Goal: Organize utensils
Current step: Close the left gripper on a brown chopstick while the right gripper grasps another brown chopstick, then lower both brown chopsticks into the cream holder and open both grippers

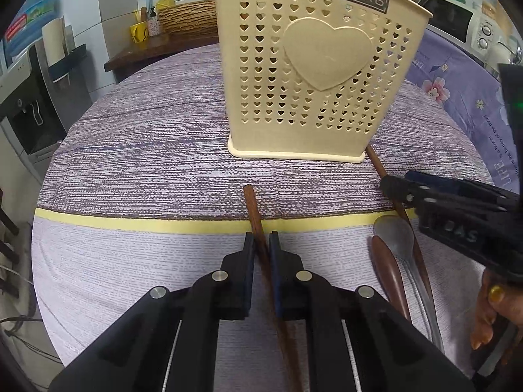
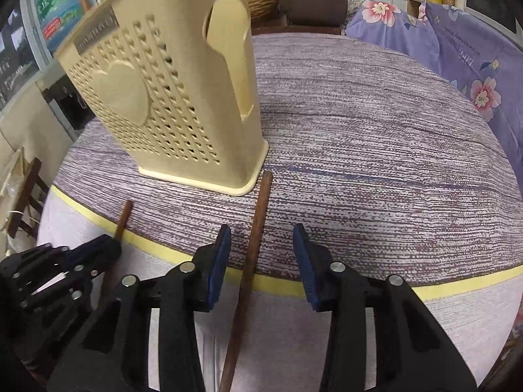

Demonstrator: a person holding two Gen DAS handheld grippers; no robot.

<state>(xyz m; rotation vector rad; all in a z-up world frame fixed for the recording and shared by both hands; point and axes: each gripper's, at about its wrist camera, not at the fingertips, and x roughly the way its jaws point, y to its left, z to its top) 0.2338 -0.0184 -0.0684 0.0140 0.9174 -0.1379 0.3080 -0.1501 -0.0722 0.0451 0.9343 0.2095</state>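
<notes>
Now mid-pickup: left claw pinching one chopstick on the desk, right claw spread around another chopstick, needing closure, then lifting into the holder.

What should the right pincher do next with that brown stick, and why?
Probably close the right gripper on the chopstick: its jaws stand open with the stick lying between them, while the left gripper already pinches its own chopstick before the holder.
</notes>
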